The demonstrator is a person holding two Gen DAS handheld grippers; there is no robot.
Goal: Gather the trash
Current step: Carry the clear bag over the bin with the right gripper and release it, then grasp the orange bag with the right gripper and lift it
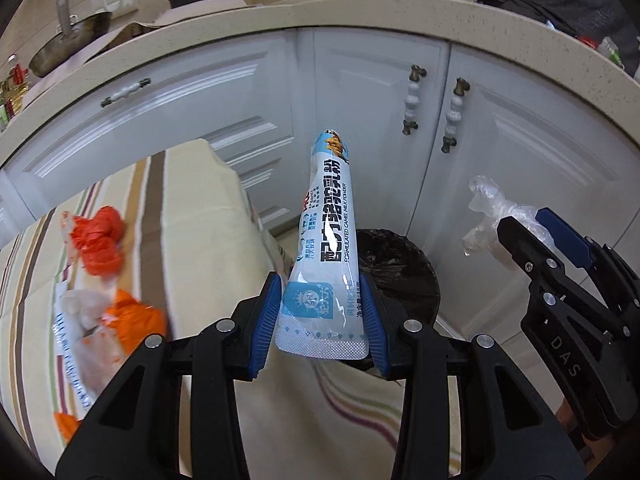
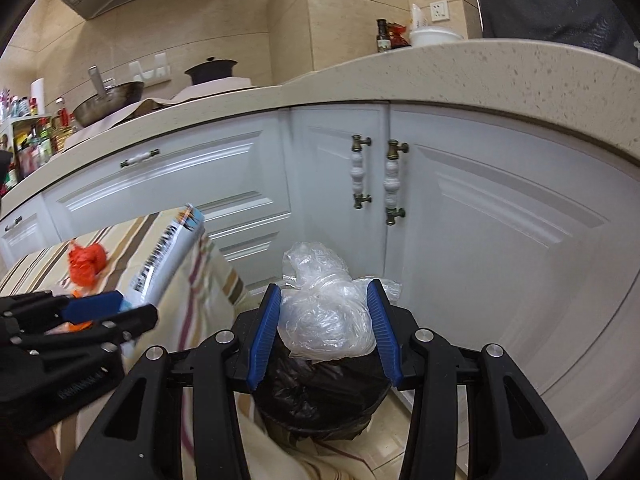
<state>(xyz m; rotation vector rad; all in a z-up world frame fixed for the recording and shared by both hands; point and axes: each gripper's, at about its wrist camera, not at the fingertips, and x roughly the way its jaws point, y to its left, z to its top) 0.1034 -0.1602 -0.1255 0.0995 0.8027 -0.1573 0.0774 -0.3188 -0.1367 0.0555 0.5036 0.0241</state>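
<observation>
The likeliest slip belongs to the right gripper (image 2: 326, 330). Its blue ribbed fingers (image 2: 266, 330) are closed part-way around a crumpled wad of clear plastic film (image 2: 328, 316), which bulges between the pads and spills out above and ahead of their tips. Film this light and springy could cling to a pad on release, or drift sideways and miss. The round bin lined with a black plastic bag (image 2: 316, 392) sits directly below and just beyond the fingertips, so a drop from here looks well aimed, though only part of the rim shows behind the fingers.

The left gripper (image 1: 324, 324) carries more risk of a miss. Its fingers (image 1: 266, 320) pinch the sealed bottom end of a long white-and-blue sachet of camel milk powder (image 1: 326, 240), which stands up and away from the tips, leaning slightly. The bin (image 1: 400, 272) lies ahead and to the right of these fingers, partly hidden behind the sachet and the right-hand pad, while the edge of the cream striped tablecloth (image 1: 192, 208) lies just to their left and below. Released now, the tall sachet might topple and catch the rim or land on the cloth.

Crumpled orange and white wrappers (image 1: 100, 240) lie on the cloth, well to the left of the left fingers, not yet collected.
</observation>
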